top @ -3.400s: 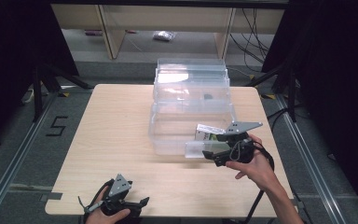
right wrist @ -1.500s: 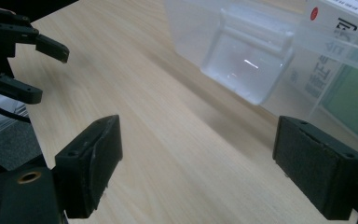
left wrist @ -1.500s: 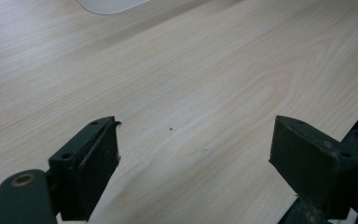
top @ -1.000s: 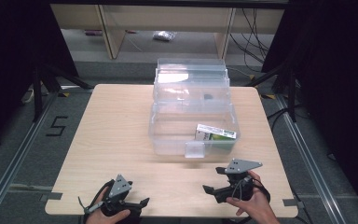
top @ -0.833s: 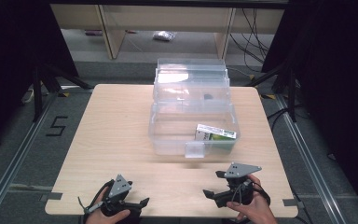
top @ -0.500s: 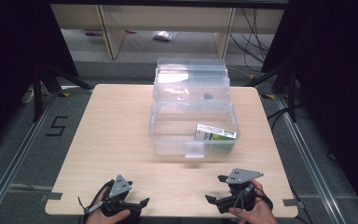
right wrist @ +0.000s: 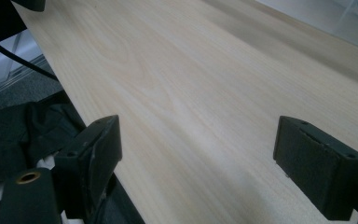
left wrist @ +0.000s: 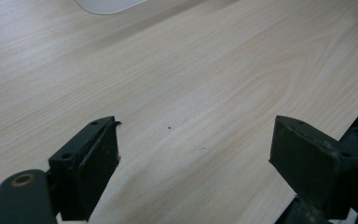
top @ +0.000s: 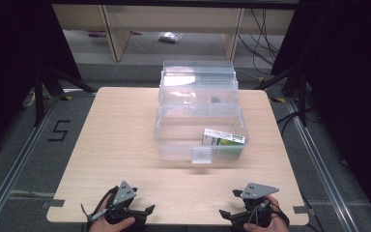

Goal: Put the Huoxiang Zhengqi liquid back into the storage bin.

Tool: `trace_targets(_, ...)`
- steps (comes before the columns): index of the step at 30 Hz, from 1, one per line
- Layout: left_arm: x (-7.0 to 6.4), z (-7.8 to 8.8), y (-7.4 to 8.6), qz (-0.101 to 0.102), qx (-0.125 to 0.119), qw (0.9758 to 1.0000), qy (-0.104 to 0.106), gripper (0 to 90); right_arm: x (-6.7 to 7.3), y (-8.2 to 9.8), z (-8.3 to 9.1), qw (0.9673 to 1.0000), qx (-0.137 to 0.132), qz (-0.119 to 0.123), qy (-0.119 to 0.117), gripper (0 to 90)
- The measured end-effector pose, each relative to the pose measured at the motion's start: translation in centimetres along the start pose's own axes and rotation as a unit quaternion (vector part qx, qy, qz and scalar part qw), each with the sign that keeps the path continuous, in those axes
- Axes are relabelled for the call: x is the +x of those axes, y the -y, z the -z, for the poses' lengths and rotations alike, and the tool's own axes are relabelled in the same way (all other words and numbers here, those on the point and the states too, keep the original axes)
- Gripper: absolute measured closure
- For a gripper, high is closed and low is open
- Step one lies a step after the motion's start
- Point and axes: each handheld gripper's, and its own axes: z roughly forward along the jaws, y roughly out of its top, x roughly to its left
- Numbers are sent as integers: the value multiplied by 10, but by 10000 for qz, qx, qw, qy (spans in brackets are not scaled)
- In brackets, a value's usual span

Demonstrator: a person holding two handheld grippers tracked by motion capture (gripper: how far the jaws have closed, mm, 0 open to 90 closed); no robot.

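A clear plastic box [top: 174, 140] with its lid swung back stands in the middle of the wooden table [top: 121, 135]. A small green-and-white carton [top: 223, 139] lies inside it at the front right. My left gripper [top: 145, 211] rests at the table's front edge, left of centre, held in a hand. Its jaws are wide apart over bare wood [left wrist: 196, 154]. My right gripper [top: 228, 210] sits at the front edge on the right, also open with nothing between its fingers [right wrist: 198, 154]. Both are well short of the box.
Wooden shelving [top: 174, 19] stands behind the table, with a small bag [top: 168, 36] on the floor under it. Cables and stand legs [top: 290, 72] flank the table. A "5" [top: 58, 130] is marked on the floor at left. The box wall [right wrist: 349, 18] edges the right gripper view.
My right gripper has drawn back from the box's front right to the table's front edge, leaving the carton inside the box. The left gripper has stayed put.
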Motion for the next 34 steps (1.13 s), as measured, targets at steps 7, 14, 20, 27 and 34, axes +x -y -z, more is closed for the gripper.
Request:
trace_targets(7, 0, 0, 0, -8, 6, 10000, 6, 148, 3, 8, 2, 9996, 190, -125, 141, 163)
trace_targets(14, 0, 0, 0, -13, 19, 10000, -5, 148, 0, 13, 7, 9997, 194, -20, 177, 163)
trace_targets(20, 0, 0, 0, -23, 27, 10000, -4, 148, 2, 14, 8, 9996, 239, -35, 140, 163)
trace_targets(27, 0, -1, 0, -11, 5, 10000, -6, 148, 2, 13, 7, 9994, 260, 106, 202, 163)
trace_targets(34, 0, -1, -1, -33, 46, 10000, -28, 148, 1, 12, 7, 9994, 242, 163, 194, 163)
